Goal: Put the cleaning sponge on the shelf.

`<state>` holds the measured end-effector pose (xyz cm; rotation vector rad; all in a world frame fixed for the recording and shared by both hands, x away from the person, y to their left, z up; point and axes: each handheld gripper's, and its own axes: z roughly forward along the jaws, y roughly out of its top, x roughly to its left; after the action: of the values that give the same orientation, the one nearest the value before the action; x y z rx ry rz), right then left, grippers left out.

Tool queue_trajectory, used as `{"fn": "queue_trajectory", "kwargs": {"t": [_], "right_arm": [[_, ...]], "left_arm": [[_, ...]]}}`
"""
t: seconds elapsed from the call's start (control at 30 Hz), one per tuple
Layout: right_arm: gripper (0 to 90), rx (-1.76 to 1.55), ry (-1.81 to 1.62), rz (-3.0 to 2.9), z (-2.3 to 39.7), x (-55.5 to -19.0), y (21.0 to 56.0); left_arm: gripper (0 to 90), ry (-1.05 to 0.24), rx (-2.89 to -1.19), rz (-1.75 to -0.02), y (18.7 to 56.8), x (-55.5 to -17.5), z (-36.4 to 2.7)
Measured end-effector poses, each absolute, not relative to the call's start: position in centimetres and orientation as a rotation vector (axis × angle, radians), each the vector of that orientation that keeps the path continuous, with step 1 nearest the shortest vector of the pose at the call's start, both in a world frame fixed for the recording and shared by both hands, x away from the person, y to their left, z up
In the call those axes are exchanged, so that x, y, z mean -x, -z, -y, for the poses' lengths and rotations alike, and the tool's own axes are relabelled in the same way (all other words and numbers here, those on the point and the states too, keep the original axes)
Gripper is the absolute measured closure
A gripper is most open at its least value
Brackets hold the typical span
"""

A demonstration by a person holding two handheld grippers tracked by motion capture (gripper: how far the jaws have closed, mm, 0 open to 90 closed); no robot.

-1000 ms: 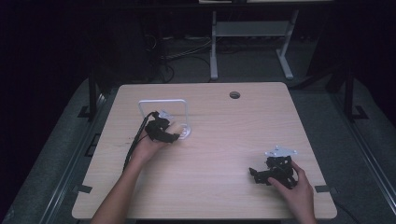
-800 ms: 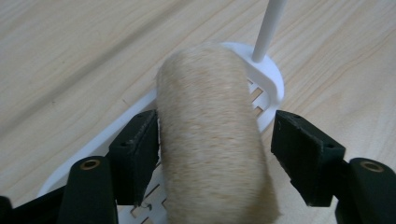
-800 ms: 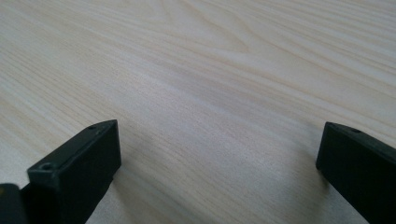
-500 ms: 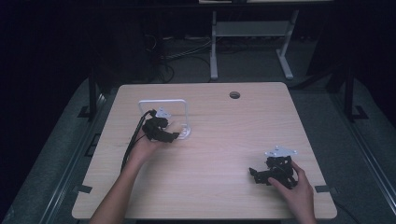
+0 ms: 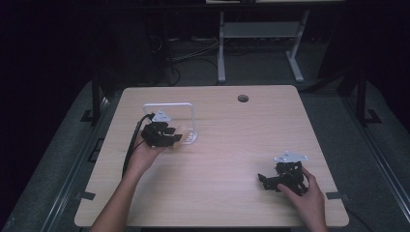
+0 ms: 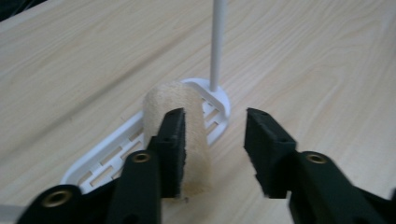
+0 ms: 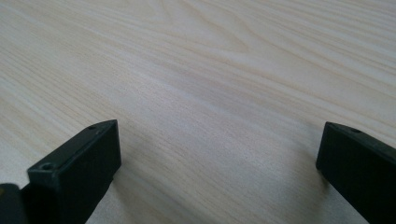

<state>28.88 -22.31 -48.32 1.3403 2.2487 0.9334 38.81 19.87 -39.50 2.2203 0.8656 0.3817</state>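
1. Table (image 5: 222, 159): pale wood, rounded corners, standing on dark floor (image 5: 367, 145).
2. A round hole (image 5: 242, 98) sits near the far edge, right of its middle.
3. A white rack (image 5: 186, 126) rests on the left half, closer to the far-left corner; its slotted base (image 6: 116, 154) lies flat on the wood and a thin post (image 6: 217, 44) rises from it.

Overhead camera and both close tong-cameras share the table (image 5: 227, 159).

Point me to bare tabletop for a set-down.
Free: the middle stretch between the left claw and right claw, and the far right part beyond the table hole. Crowded: the white rack with its beige roll.
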Motion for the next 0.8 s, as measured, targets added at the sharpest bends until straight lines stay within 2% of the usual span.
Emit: {"fn": "queue_trajectory", "kwargs": {"t": [0.03,0.07,0.1,0.13,0.2,0.8], "right_arm": [[0.0,-1.341,-0.933,-2.248,22.3,-28.9,48.3],[0.0,-1.340,-0.933,-2.249,22.3,-28.9,48.3],[0.0,-1.341,-0.933,-2.249,22.3,-28.9,48.3],[0.0,-1.341,-0.933,-2.249,22.3,-28.9,48.3],[0.0,-1.341,-0.935,-2.250,22.3,-28.9,48.3],[0.0,-1.341,-0.934,-2.249,22.3,-28.9,48.3]], "left_arm": [[70.8,-0.376,-2.222,-0.859,39.5,-38.6,-19.9],[70.8,-0.372,-2.224,-0.854,39.5,-38.4,-19.9],[79.7,-0.367,-2.229,-0.847,39.6,-38.1,-19.9],[79.7,-0.360,-2.234,-0.838,39.7,-38.0,-19.8],[89.7,-0.339,-2.236,-0.828,40.0,-37.5,-19.8],[89.8,-0.243,-2.307,-0.861,43.6,-37.8,-20.0]]}}
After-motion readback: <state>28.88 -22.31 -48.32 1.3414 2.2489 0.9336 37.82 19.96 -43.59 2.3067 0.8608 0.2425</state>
